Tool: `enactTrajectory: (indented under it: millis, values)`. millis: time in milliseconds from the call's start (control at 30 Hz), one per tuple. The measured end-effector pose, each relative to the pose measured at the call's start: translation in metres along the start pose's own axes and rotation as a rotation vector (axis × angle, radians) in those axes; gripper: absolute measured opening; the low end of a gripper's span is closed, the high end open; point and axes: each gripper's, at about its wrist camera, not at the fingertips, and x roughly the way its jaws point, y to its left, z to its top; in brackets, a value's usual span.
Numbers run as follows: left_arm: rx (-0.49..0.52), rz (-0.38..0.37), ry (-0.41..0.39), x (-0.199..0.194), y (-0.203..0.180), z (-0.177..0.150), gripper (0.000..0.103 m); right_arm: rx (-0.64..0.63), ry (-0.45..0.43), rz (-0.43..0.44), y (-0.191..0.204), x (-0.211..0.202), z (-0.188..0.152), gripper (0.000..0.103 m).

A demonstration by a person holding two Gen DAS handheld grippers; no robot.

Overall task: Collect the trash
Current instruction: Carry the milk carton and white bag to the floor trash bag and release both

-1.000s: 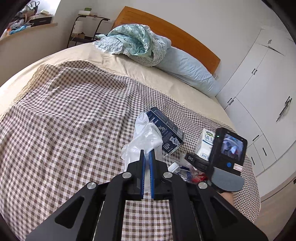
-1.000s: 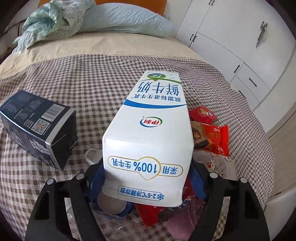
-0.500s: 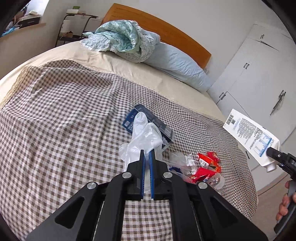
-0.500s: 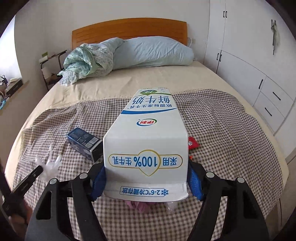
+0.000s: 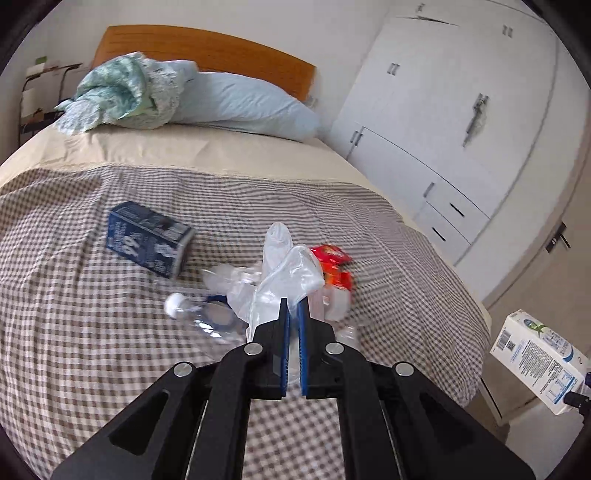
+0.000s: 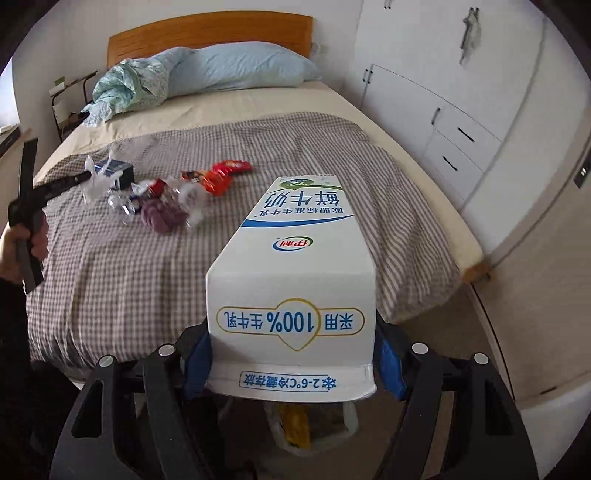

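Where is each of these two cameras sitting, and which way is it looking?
Left wrist: sits on the left gripper, shut on a clear plastic glove, facing across the checked bedspread toward the headboard; black fingers show.
Right wrist: sits on the right gripper, shut on a white milk carton, off the bed's foot, angled down at it; the person's left hand shows.
Shared: blue carton, red wrappers, blue pillow, white wardrobe.

This is a bedroom in a home: a bed (image 6: pixel 332 155) with a wooden headboard (image 6: pixel 207 33), a blue pillow (image 6: pixel 251 68) and a checked blanket (image 5: pixel 92 314), with white wardrobes (image 5: pixel 461 122) along the right wall.
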Motion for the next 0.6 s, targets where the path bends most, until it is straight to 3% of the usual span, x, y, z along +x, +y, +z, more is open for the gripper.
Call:
enactTrajectory:
  millis: [167, 267, 500, 600]
  values:
    - [0.166, -0.150, 0.083, 0.000, -0.092, -0.035, 0.001, 0.032, 0.155, 0.003, -0.043, 0.013, -0.087, 0.071]
    - [0.216, -0.220, 0.155, -0.005, -0.134, -0.066, 0.001, 0.040, 0.219, 0.074, -0.058, 0.035, -0.138, 0.071]
    - [0.353, -0.320, 0.318, -0.001, -0.235, -0.156, 0.001, 0.071, 0.439, 0.197, -0.072, 0.150, -0.232, 0.071]
    - [0.389, -0.319, 0.402, 0.018, -0.259, -0.189, 0.001, 0.003, 0.564, 0.206, -0.057, 0.207, -0.255, 0.071]
